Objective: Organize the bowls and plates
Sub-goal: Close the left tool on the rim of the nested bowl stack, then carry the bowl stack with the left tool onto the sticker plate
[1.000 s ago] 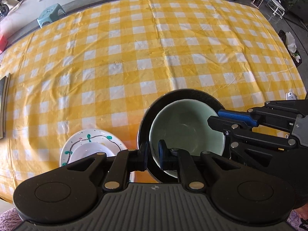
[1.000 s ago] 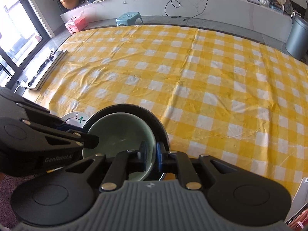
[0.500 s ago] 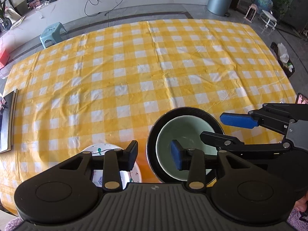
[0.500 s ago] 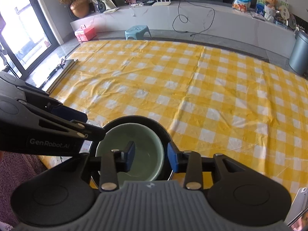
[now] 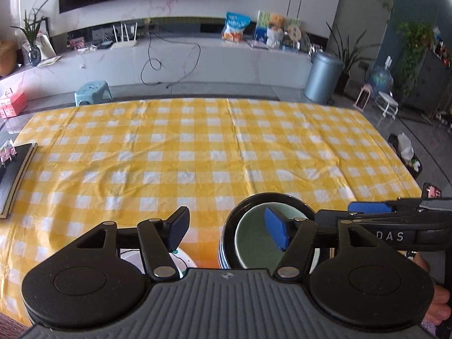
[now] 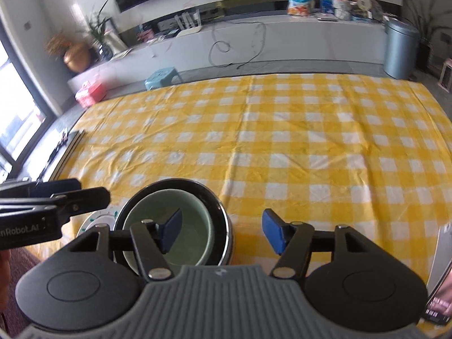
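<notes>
A pale green bowl [image 5: 254, 243] sits inside a black bowl [image 5: 245, 204] on the yellow checked tablecloth [image 5: 197, 152], near the front edge. Both show in the right wrist view, green [image 6: 195, 212] inside black [image 6: 214, 197]. A white plate with green and red marks [image 5: 180, 260] lies left of them, mostly hidden behind my left gripper; its rim shows in the right wrist view [image 6: 99, 217]. My left gripper [image 5: 227, 230] is open and empty above the stack's left side. My right gripper [image 6: 221, 231] is open and empty above its right side.
A dark flat board [image 5: 14, 178] lies at the table's left edge. A phone [image 6: 440, 305] is at the right front corner. Beyond the table stand a blue stool [image 5: 91, 91] and a grey bin [image 5: 323, 76].
Both grippers have let go of the bowls' rims, opened wide, and risen and tilted up, so the room now shows. The bowls stay nested on the cloth.
</notes>
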